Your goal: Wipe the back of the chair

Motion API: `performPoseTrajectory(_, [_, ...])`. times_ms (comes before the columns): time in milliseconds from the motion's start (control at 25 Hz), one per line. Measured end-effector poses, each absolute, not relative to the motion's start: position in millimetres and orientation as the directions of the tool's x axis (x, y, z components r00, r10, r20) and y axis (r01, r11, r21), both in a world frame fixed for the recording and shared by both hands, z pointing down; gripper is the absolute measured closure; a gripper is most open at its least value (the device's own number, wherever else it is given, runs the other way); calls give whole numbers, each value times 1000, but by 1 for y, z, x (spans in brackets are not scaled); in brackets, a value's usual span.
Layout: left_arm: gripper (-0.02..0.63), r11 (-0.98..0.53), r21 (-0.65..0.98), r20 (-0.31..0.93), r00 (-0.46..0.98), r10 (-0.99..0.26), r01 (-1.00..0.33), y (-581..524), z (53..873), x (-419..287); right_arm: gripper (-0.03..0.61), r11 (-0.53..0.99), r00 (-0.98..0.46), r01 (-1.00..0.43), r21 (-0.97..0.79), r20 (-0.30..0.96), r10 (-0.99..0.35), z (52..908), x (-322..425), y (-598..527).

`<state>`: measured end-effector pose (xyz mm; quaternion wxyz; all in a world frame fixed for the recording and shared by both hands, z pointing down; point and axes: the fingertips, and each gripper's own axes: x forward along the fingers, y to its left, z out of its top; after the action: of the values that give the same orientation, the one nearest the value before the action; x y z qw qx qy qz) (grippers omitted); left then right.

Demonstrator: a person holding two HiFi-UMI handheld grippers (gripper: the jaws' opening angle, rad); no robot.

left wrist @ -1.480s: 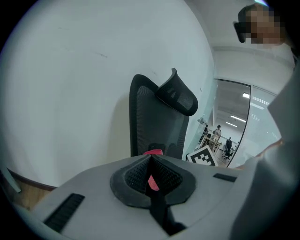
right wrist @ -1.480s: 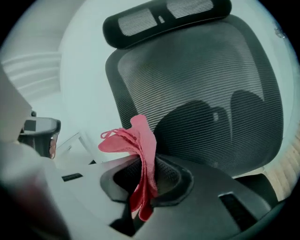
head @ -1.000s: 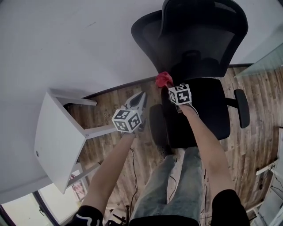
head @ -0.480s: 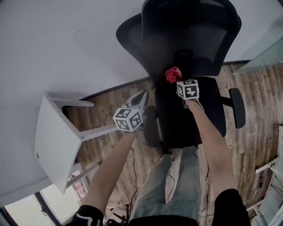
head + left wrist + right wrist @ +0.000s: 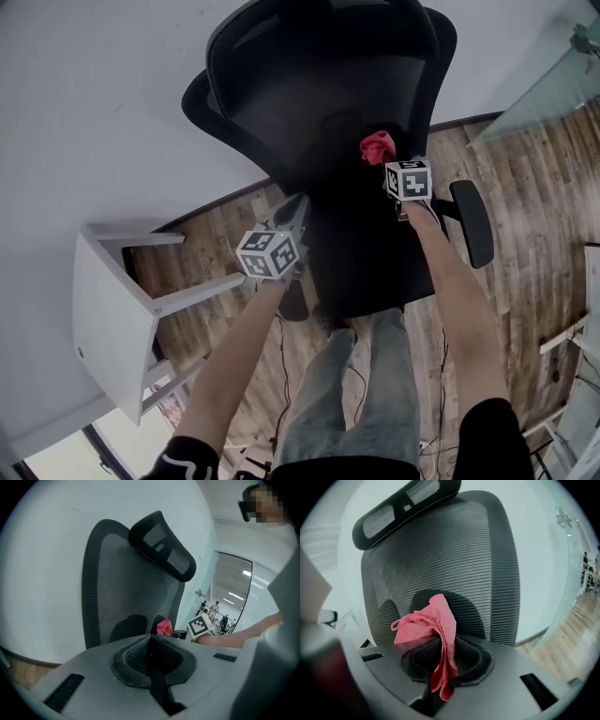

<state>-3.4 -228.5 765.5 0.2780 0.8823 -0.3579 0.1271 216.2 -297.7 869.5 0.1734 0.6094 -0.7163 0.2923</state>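
No readable text, labels or numbers anywhere; marker cubes [image 5: 270, 254] carry only black-and-white square patterns.

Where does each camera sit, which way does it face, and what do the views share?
Head view: on the person's head, looking steeply down at the chair's backrest and seat; both forearms, legs, left gripper and right gripper show.
Left gripper view: on the left gripper, facing the backrest over shut, empty jaws; the right forearm shows.
Right gripper view: on the right gripper, facing the backrest; jaws shut on the red cloth.
Shared: all three show backrest and cloth.
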Motion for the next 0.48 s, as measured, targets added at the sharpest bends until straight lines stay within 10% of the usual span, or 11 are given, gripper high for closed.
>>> performPoseTrajectory(480, [589, -628, 415, 422, 751, -507, -658, -221, 764, 87, 506, -74, -66, -976, -203, 606, -793, 850, 348, -274])
